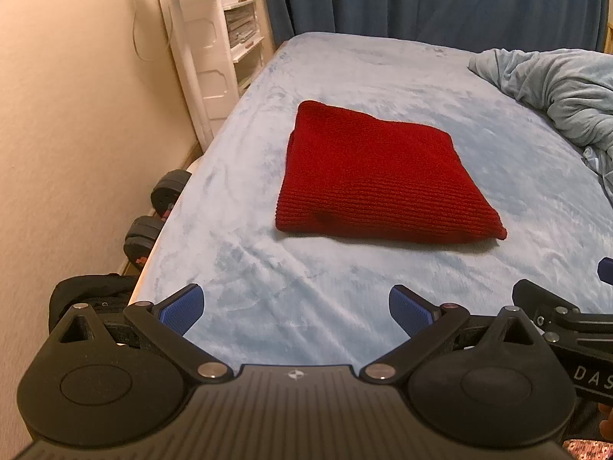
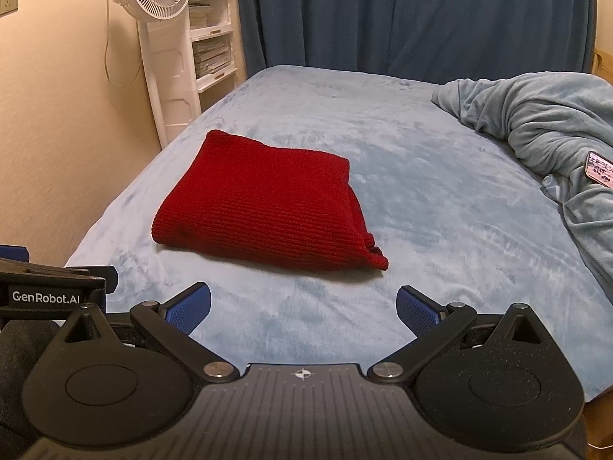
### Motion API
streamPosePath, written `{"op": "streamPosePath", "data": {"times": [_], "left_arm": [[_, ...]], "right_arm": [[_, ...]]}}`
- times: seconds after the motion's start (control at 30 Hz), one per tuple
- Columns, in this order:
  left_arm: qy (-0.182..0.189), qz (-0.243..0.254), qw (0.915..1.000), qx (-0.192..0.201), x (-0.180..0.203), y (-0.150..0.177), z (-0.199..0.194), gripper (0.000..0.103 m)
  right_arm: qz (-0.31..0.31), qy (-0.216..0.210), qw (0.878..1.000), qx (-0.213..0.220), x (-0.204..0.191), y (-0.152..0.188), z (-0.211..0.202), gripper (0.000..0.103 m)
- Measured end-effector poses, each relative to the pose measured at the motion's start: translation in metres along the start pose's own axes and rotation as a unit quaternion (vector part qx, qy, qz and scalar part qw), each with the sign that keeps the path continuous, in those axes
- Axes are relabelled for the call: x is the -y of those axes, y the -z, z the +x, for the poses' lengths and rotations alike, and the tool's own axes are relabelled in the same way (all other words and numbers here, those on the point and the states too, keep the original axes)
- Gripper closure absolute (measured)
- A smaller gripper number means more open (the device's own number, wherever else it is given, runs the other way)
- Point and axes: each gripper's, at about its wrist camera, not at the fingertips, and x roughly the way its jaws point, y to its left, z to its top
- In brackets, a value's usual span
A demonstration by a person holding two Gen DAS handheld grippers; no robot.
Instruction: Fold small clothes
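A red knitted garment (image 1: 377, 178) (image 2: 264, 211) lies folded into a flat rectangle on the light blue bed (image 1: 268, 287) (image 2: 440, 199). My left gripper (image 1: 297, 308) hovers over the near part of the bed, short of the garment, open with nothing between its blue pads. My right gripper (image 2: 304, 306) is likewise open and empty, held back from the garment's near edge. Part of the right gripper's body (image 1: 567, 318) shows at the right edge of the left wrist view, and the left gripper's body (image 2: 49, 287) shows at the left edge of the right wrist view.
A crumpled blue-grey blanket (image 1: 559, 92) (image 2: 544, 126) is heaped on the bed's right side with a phone (image 2: 601, 168) on it. A white standing fan (image 2: 157, 38) and shelves (image 2: 212, 38) stand by the left wall. Dumbbells (image 1: 157, 211) lie on the floor beside the bed. Dark blue curtains (image 2: 402, 15) hang behind.
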Motion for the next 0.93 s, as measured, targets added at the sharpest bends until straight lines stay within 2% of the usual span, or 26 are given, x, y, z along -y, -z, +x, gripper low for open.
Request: {"op": "streamPosePath", "data": {"times": [0.93], "left_arm": [[-0.007, 0.002, 1.0, 0.0, 0.003, 0.0025, 0.0027, 0.0]], "right_arm": [[-0.004, -0.001, 1.0, -0.001, -0.0028, 0.0013, 0.001, 0.001]]}}
